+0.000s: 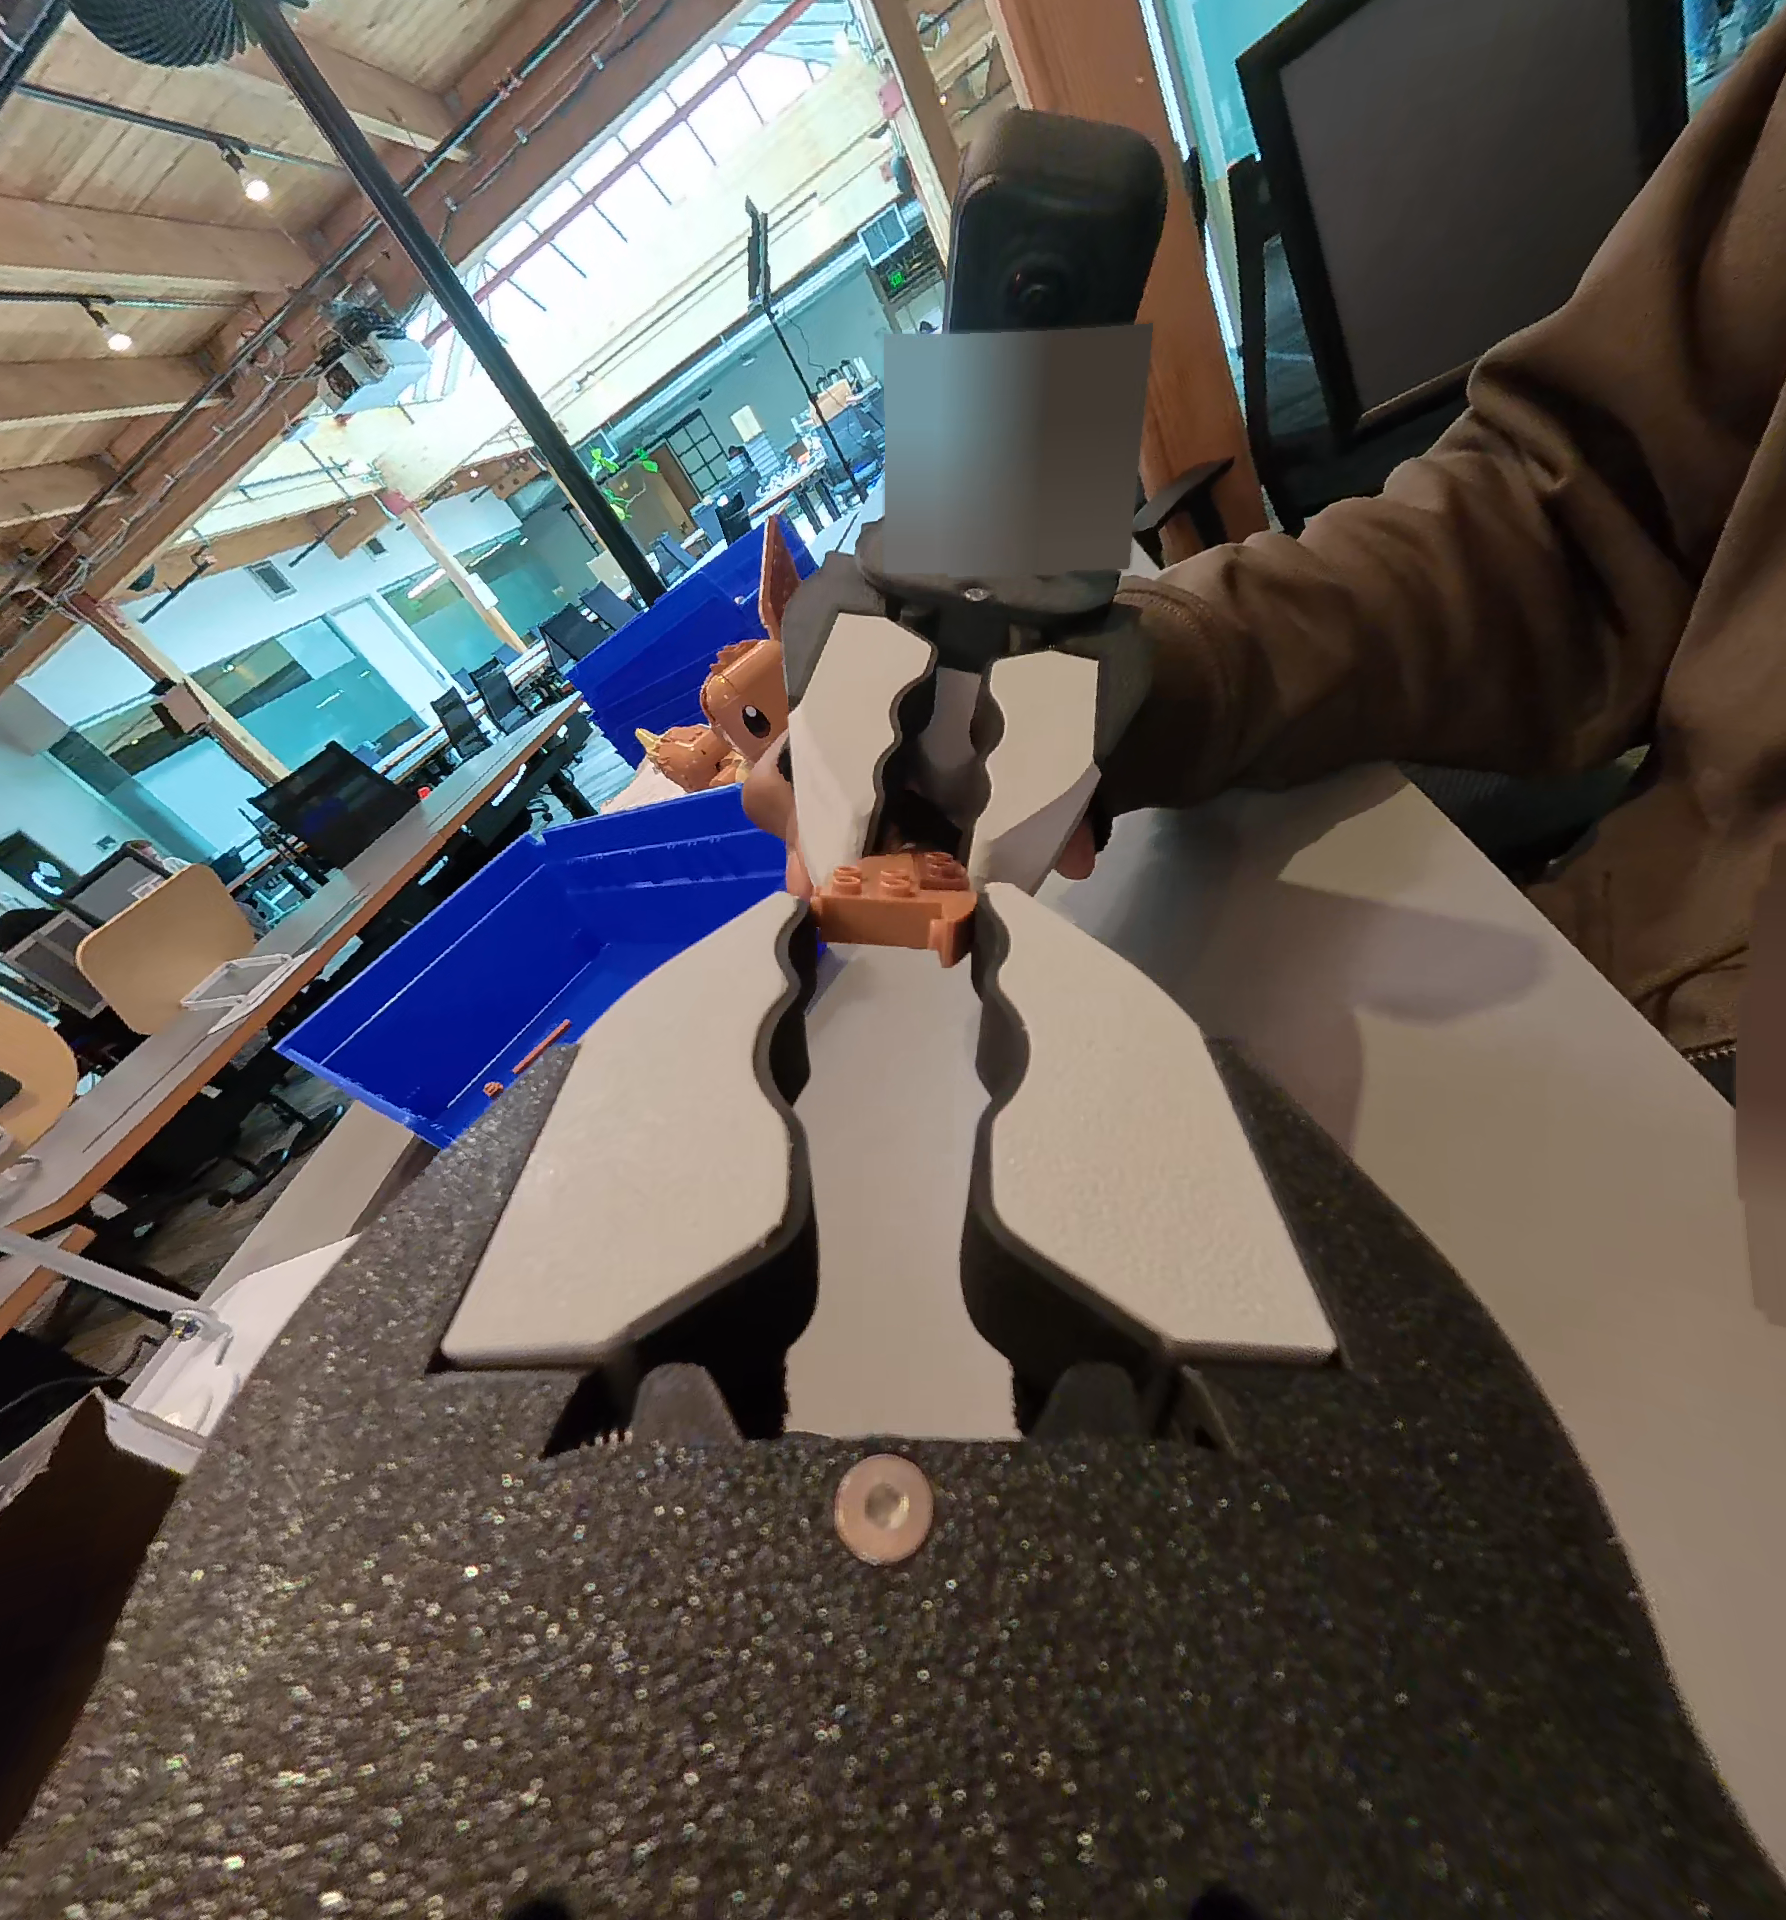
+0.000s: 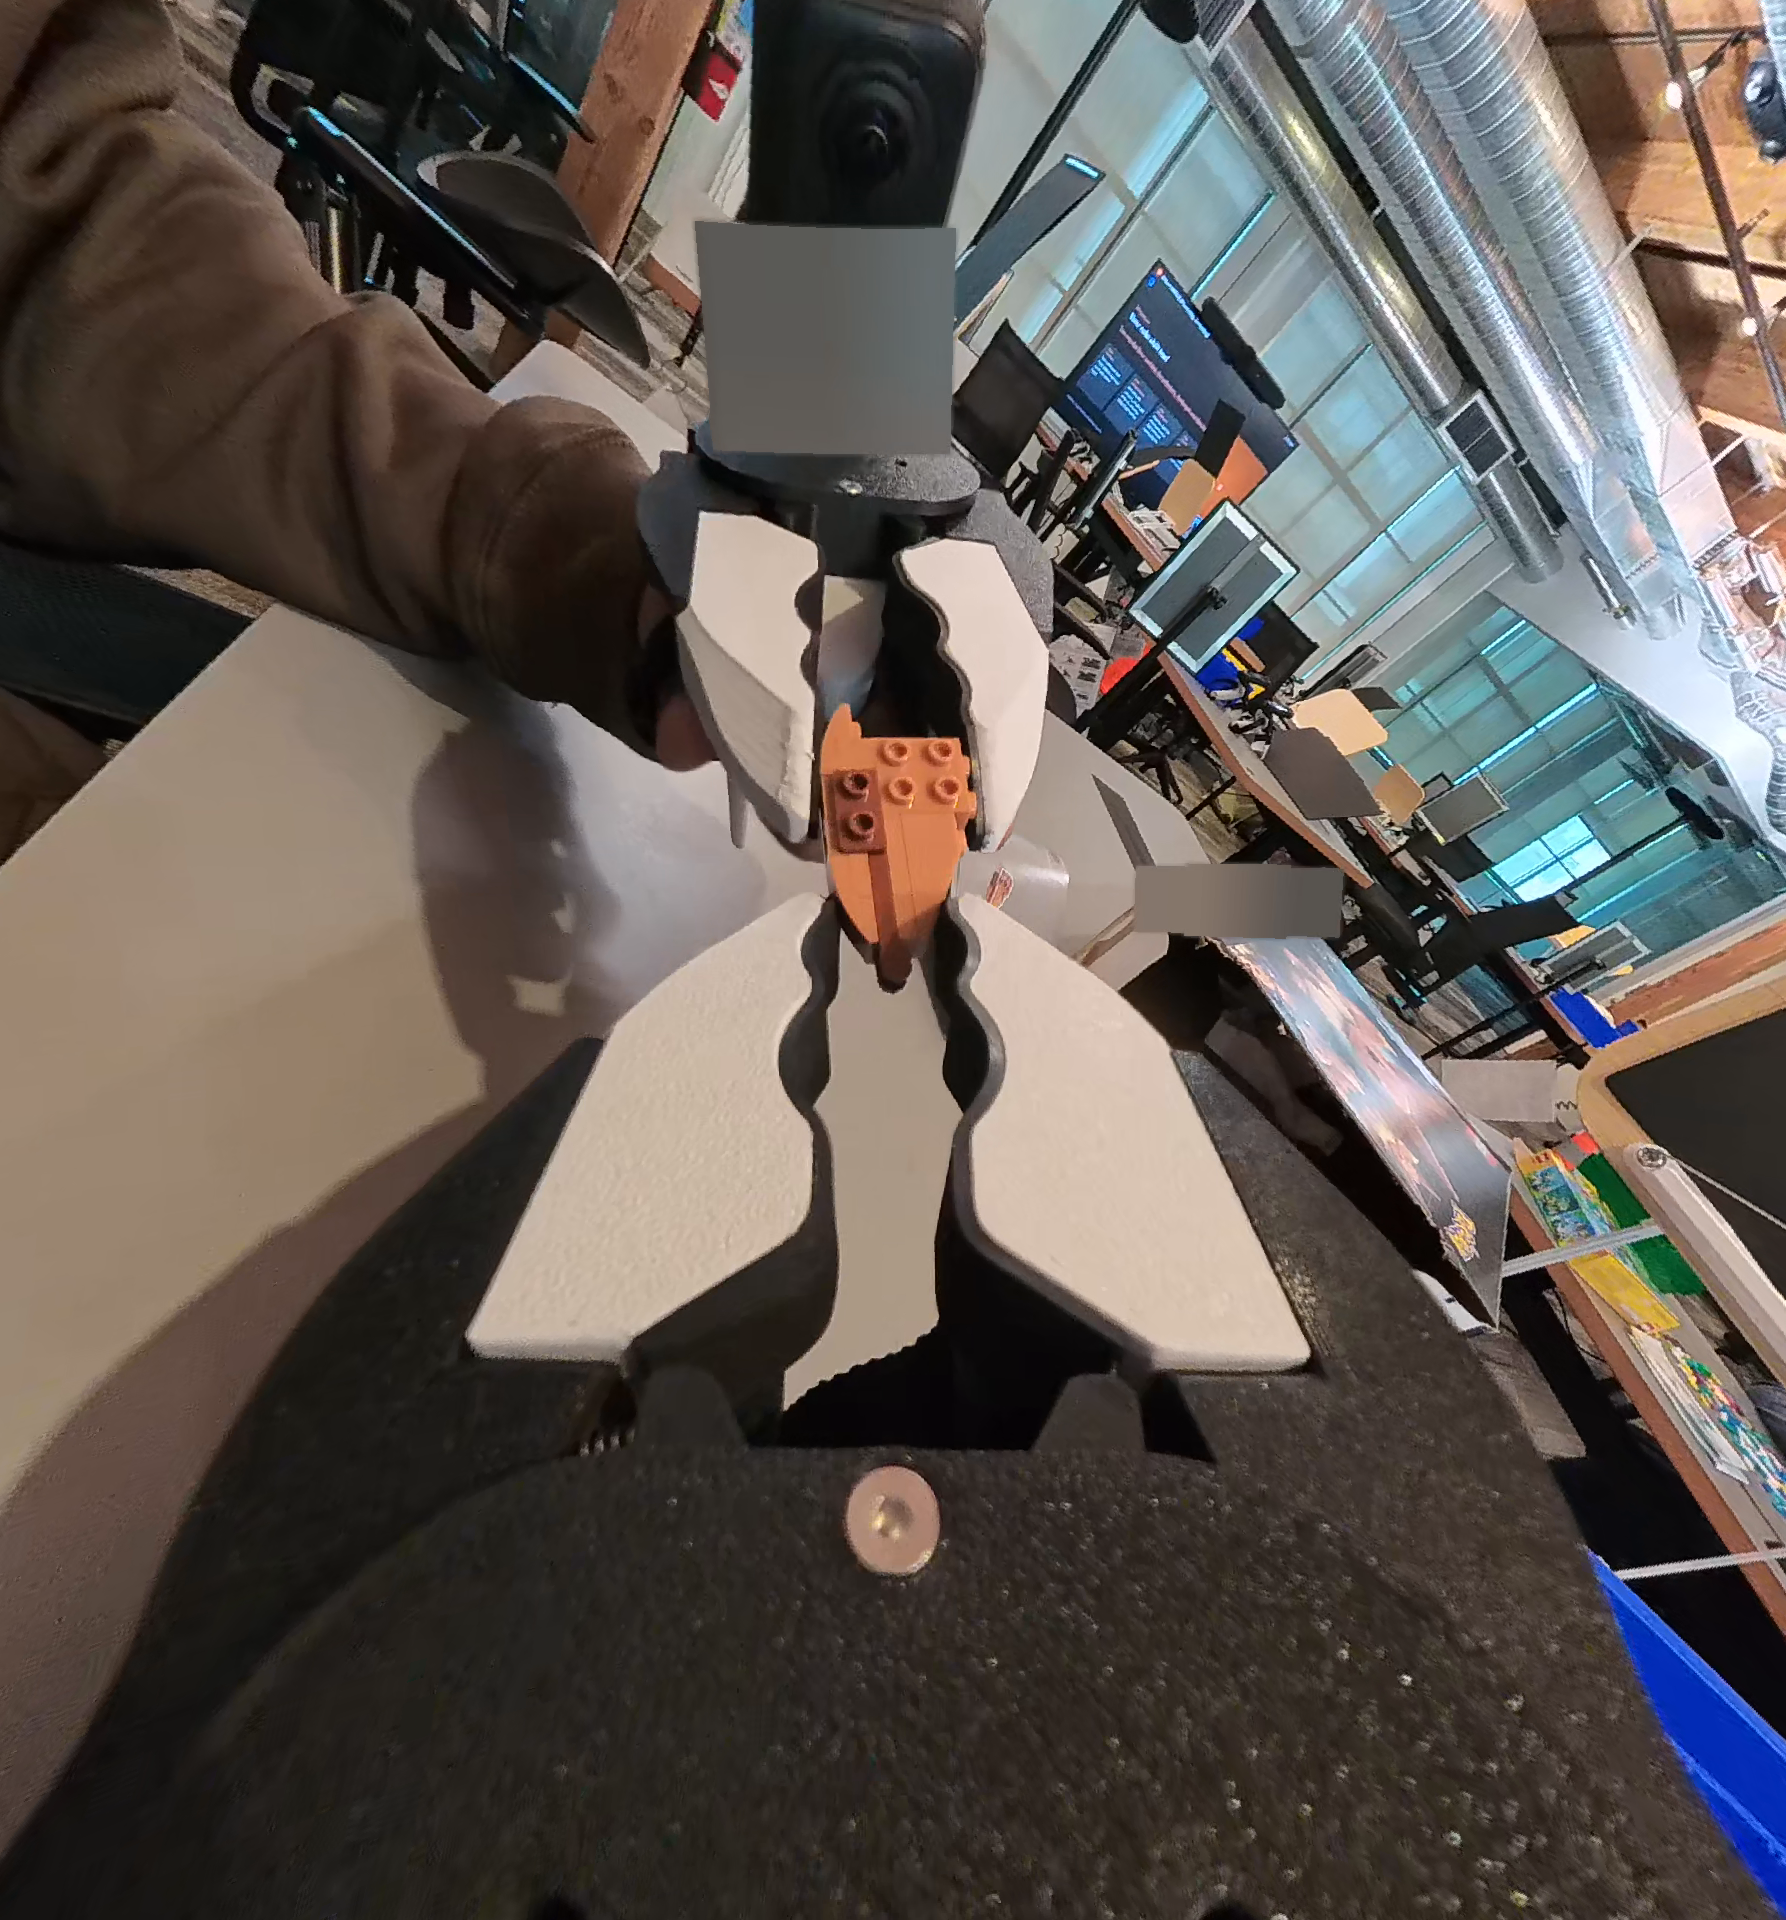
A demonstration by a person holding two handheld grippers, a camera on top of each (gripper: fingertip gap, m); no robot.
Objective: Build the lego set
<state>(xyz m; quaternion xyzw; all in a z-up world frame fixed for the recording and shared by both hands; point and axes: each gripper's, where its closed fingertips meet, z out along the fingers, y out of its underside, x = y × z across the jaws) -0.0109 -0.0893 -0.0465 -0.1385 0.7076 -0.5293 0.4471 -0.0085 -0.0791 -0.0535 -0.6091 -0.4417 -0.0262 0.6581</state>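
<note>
Where the left wrist view looks ahead, the left gripper (image 1: 889, 920), matte grey with wavy pads, clamps a studded brown brick assembly (image 1: 894, 902); glossy blue bin (image 1: 515, 966) at 9 o'clock. Right wrist view: right gripper (image 2: 891, 914) clamps the same assembly's tapered end, over the smooth white worktop (image 2: 193, 935).

Brown toy animal figure (image 1: 738, 717) at 11 o'clock half hidden behind right gripper (image 1: 894, 847). Orange-brown stud-brick assembly (image 2: 894, 842) partly covered by fingertips. Blue plastic bin (image 2: 1741, 1766) cut off at 5 o'clock.
</note>
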